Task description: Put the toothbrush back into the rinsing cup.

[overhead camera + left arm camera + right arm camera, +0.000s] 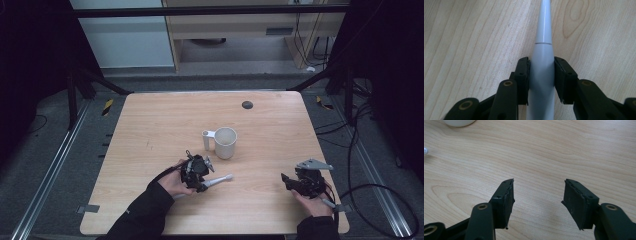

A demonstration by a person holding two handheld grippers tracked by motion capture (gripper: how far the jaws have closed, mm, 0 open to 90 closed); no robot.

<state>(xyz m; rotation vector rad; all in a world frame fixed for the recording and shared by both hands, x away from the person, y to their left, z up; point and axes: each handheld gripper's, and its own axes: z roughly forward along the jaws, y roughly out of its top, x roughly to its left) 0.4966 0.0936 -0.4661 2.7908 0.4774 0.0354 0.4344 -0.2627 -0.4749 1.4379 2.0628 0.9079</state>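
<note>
A pale grey tapered stick (543,50), like a slim handle with a narrower glossy front part, lies low over the wooden table (150,125). My left gripper (541,72) is shut on its thicker part, one pad on each side. In the high view the stick (222,179) points right from the left gripper (206,184), just in front of a white mug (225,142) whose handle faces left. My right gripper (537,195) is open, with bare wood between its pads. It hovers near the table's front right (286,181), with its jaws pointing left.
A small black round disc (247,104) sits at the table's far edge. The mug's base (459,122) and the stick's tip (425,150) show at the top left of the right gripper view. Black cables trail on the floor at the right (380,200).
</note>
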